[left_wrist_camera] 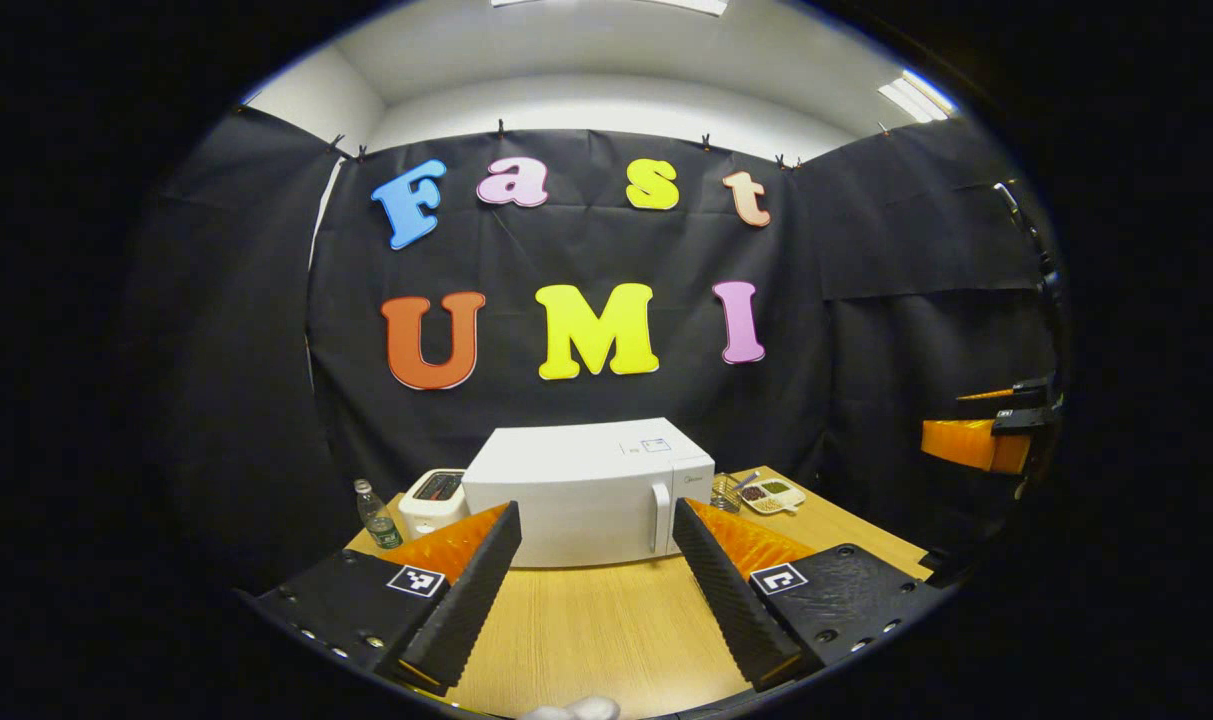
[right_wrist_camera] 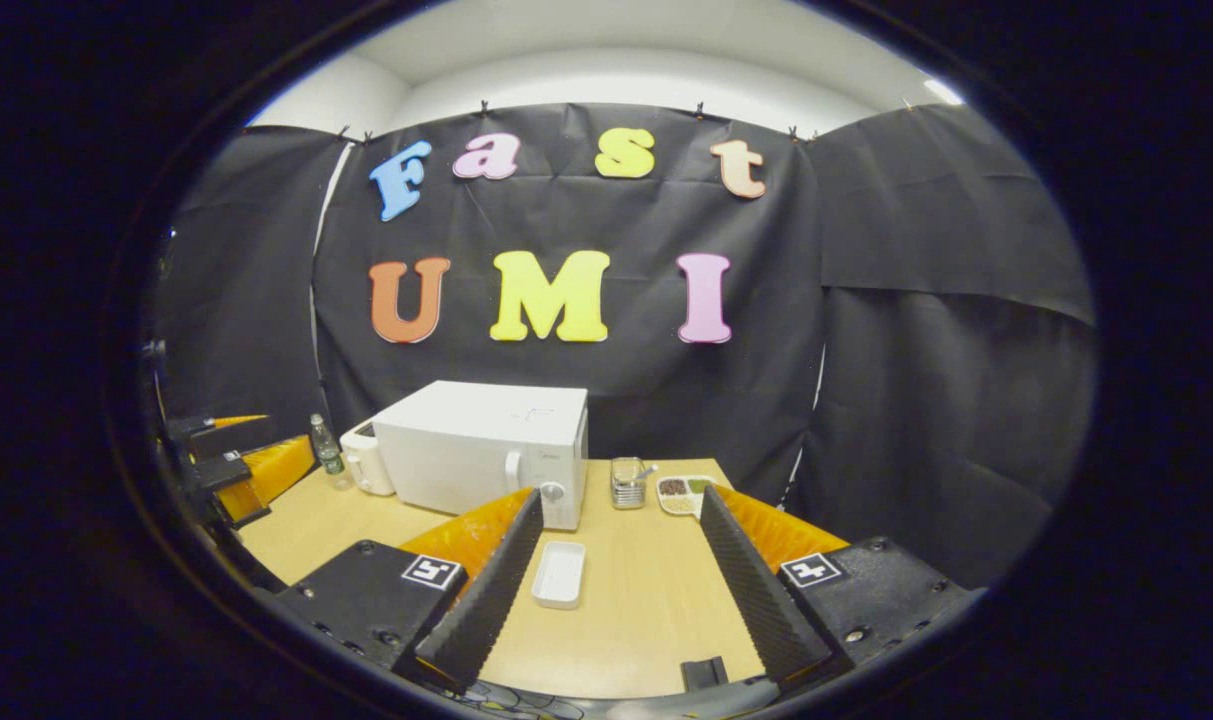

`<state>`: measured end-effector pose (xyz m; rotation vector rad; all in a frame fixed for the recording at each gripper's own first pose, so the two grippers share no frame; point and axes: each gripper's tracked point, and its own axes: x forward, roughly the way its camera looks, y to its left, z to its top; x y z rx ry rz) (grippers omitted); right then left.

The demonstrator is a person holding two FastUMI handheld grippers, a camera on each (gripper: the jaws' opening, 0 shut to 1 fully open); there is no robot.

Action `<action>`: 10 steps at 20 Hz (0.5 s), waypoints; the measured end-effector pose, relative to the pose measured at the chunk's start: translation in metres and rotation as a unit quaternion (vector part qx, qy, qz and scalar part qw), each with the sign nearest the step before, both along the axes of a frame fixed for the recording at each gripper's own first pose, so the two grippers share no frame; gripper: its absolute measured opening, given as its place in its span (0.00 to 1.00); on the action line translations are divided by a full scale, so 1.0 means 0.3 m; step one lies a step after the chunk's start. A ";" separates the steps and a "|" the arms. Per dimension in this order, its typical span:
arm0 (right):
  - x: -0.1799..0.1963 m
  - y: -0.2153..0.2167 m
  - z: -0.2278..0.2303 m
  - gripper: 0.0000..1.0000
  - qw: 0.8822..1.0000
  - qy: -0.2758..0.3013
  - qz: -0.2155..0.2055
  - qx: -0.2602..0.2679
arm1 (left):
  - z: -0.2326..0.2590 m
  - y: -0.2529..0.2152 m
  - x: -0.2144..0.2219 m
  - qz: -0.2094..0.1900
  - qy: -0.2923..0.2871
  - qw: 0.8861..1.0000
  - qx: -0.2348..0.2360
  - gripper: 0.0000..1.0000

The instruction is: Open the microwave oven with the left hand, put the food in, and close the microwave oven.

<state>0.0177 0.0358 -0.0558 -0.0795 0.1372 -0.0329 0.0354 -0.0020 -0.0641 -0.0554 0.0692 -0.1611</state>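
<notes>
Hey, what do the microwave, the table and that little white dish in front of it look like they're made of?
Microwave: white painted metal or plastic casing, by its smooth, matte, flat panels; which one is unclear. Table: light wood or wood-look laminate, with faint straight grain and a low sheen. White dish: probably ceramic or hard plastic, going by its smooth, plain, rounded rim.

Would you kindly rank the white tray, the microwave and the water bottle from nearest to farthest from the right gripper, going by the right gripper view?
1. White tray, between the right gripper's fingers.
2. Microwave, ahead, left of centre.
3. Water bottle, far left, past the microwave.
</notes>
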 end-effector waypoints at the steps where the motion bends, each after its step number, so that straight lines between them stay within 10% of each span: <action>1: 0.001 0.010 0.019 1.00 1.000 -0.006 0.006 0.006 | 0.041 0.002 -0.019 -0.001 -0.007 1.000 -0.003 0.95; 10: 0.026 0.025 0.121 1.00 0.999 -0.032 0.018 0.018 | 0.198 0.065 -0.026 0.034 -0.045 0.998 -0.003 0.95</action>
